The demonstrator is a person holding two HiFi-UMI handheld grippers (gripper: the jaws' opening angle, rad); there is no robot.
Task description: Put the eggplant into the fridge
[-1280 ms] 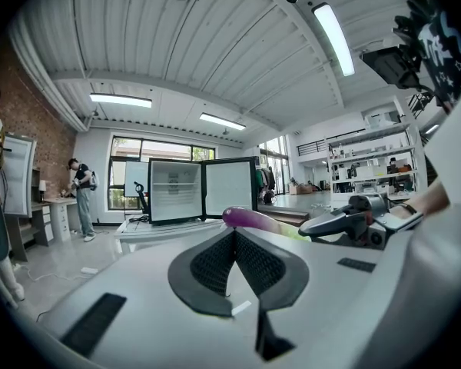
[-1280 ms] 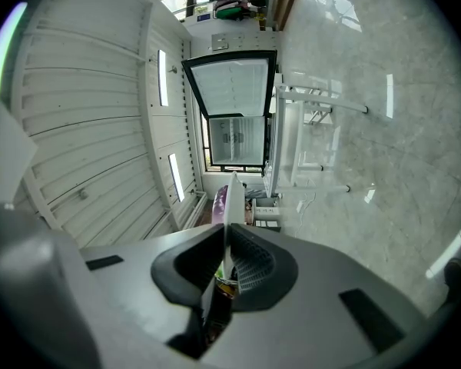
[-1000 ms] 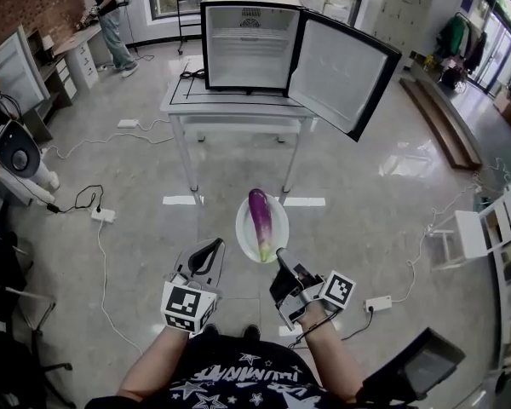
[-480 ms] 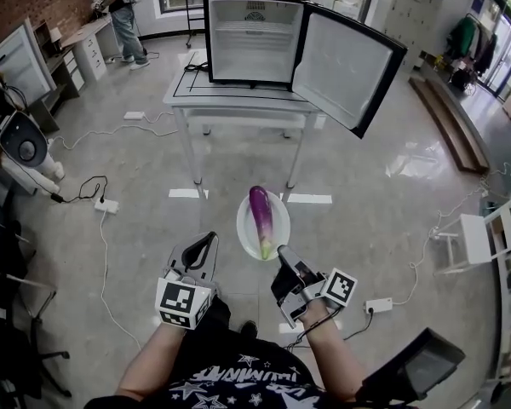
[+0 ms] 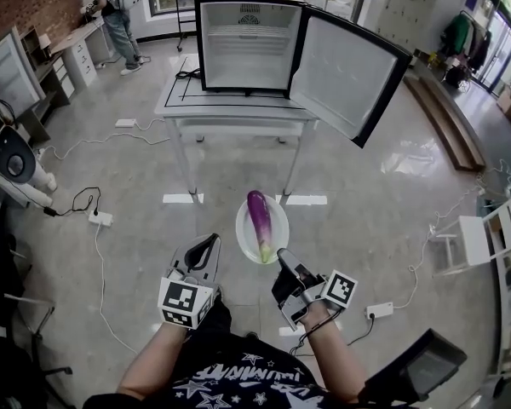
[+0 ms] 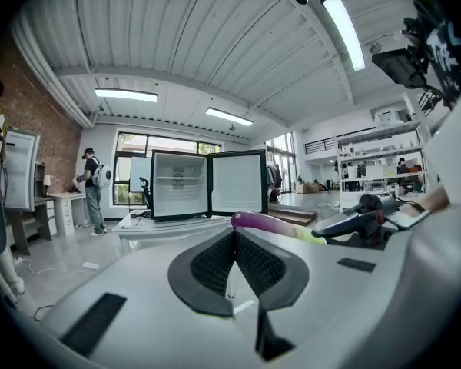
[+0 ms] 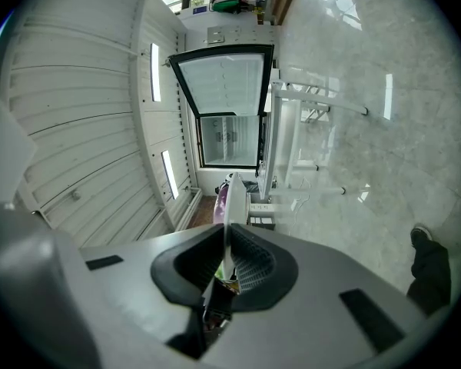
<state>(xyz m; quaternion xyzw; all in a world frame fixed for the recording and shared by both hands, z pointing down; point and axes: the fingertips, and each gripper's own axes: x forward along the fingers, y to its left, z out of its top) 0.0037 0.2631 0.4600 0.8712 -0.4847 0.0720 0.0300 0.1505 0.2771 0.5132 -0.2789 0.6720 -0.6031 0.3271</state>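
Carrying stage, entries as follows. Item one, the right gripper (image 5: 281, 259): jaws clamped on the rim of a white plate (image 5: 243, 228) at about its 5 o'clock edge. The right gripper view shows the thin rim edge-on between the pads. Item two, the eggplant (image 5: 260, 218): purple, green stem end toward the person, lying loose along the plate's 12-to-6 line and gripped by nothing. Item three, the left gripper (image 5: 206, 247): jaws shut together with nothing between them, at 8 o'clock of the plate, near it but apart. Item four, the mini fridge (image 5: 247, 45): at 12 o'clock and well apart from the plate, standing on a white table (image 5: 177, 102), with its door (image 5: 345, 75) swung out toward 2 o'clock. Item five, a person with a backpack (image 5: 115, 2): far off at 11 o'clock, seemingly off the route. Handling note, offered as judgement: a one-edge pinch leaves the plate cantilevered, so it should probably travel level and slowly to stop the eggplant rolling off. The approach is best made straight toward 12 o'clock, passing on the 9 o'clock side of the open door. The free left gripper could steady the far rim or take the eggplant at the shelf.
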